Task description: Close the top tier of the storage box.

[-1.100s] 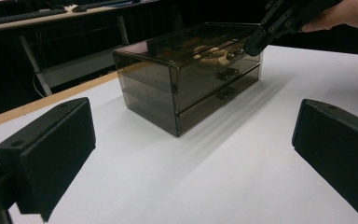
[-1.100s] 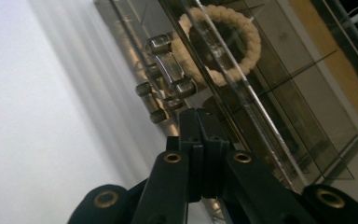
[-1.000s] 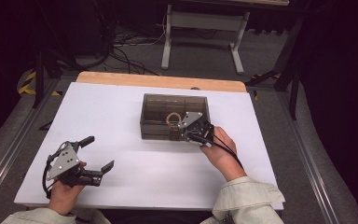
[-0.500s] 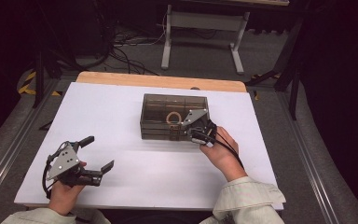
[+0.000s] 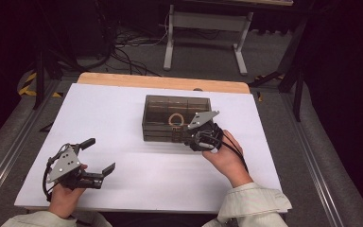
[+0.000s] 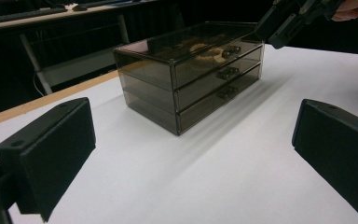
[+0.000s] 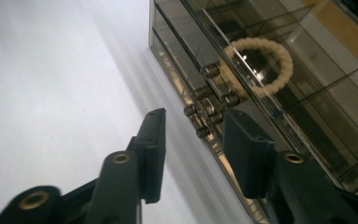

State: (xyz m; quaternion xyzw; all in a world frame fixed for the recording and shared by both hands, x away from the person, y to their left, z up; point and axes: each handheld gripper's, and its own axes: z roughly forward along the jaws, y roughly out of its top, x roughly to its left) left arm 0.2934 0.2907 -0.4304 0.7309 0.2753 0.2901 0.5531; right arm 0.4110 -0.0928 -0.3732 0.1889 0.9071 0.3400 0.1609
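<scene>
Two claws gape empty: right claw (image 7: 193,135), just opening, at drawer box (image 5: 175,118) knobs (image 7: 200,119)

The drawer box (image 5: 176,118) was smoky brown and see-through, its three drawer fronts each carrying a pair of small dark metallic knobs (image 7: 209,71). Inside the top drawer lay a cream-white beaded bracelet (image 7: 261,65) (pale against the tinted plastic). The tabletop (image 5: 123,123) was plain white, with a strip of light tan wood (image 5: 160,82) along its far edge. The left tongs (image 5: 99,158) and the right tongs (image 5: 187,137) were black, each topped by a grey three-cornered plate, and brass-coloured rivets shone on the right pair. The sleeves (image 5: 253,205) were pale cream, and the floor (image 5: 203,56) was grey.
</scene>
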